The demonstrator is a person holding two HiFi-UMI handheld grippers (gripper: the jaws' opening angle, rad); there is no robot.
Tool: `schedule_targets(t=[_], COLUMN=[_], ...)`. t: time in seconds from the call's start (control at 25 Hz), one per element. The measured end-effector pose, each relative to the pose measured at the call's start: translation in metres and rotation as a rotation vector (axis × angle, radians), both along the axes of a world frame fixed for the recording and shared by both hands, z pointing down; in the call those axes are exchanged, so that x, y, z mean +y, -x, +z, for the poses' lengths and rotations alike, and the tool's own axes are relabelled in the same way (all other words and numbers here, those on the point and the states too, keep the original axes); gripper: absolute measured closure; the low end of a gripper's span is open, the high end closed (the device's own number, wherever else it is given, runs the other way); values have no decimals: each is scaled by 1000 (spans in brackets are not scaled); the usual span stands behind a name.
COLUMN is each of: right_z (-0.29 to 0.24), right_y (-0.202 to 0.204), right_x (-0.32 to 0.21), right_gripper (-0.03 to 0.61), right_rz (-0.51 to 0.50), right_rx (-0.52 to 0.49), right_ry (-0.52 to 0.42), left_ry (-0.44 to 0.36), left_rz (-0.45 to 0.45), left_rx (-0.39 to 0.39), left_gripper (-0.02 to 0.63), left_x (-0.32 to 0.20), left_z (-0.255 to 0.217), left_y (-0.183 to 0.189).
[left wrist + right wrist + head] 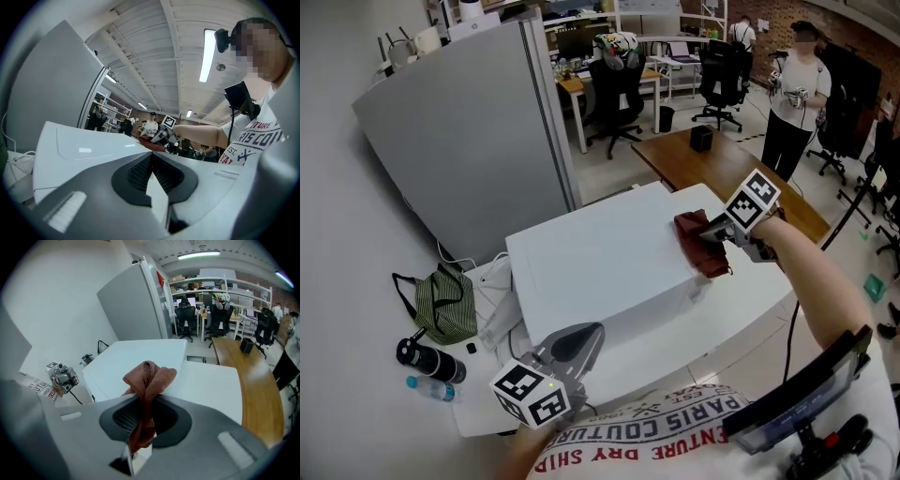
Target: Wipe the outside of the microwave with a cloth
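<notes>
The white microwave (600, 267) stands on a white table (741, 314). My right gripper (712, 232) is shut on a dark red cloth (701, 246), which lies bunched against the microwave's top right edge. In the right gripper view the cloth (149, 376) rises between the jaws of the right gripper (145, 399), with the microwave top (136, 357) behind it. My left gripper (586, 335) is low at the microwave's front, jaws together and empty. In the left gripper view the left gripper (151, 157) points across the microwave's surface (84, 145) toward the cloth (151, 144).
A tall grey cabinet (478, 141) stands behind the microwave. A striped bag (441, 305), a black bottle (427, 361) and a small water bottle (431, 386) sit at the left. A wooden table (722, 164), office chairs (619, 89) and a standing person (797, 94) are beyond.
</notes>
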State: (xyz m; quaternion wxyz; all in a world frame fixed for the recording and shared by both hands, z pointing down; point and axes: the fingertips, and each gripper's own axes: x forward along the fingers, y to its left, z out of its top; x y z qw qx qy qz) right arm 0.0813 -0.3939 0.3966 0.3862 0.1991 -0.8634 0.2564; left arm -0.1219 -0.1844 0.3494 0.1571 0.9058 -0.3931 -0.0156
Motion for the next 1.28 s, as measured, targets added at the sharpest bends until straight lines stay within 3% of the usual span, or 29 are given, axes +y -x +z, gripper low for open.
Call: schedule_targets(t=[0.16, 0.36, 0.72, 1.0, 1.28], right_z=[-28, -73, -85, -44, -7], right_y=[36, 128, 299, 377, 391], right_x=[15, 44, 90, 108, 102], right_gripper=[531, 531, 531, 531, 532], right_rz=[-109, -278, -482, -564, -591], right_rx=[3, -93, -246, -182, -40], right_ry=[-68, -130, -58, 15, 23], left_ry=[-6, -6, -13, 6, 13], left_rz=[5, -14, -150, -284, -324], left_rx=[7, 5, 12, 12, 17], left_gripper=[607, 607, 607, 607, 607], left_x=[2, 7, 26, 47, 53], left_z=[0, -4, -1, 6, 9], left_y=[-1, 10, 73, 125, 141])
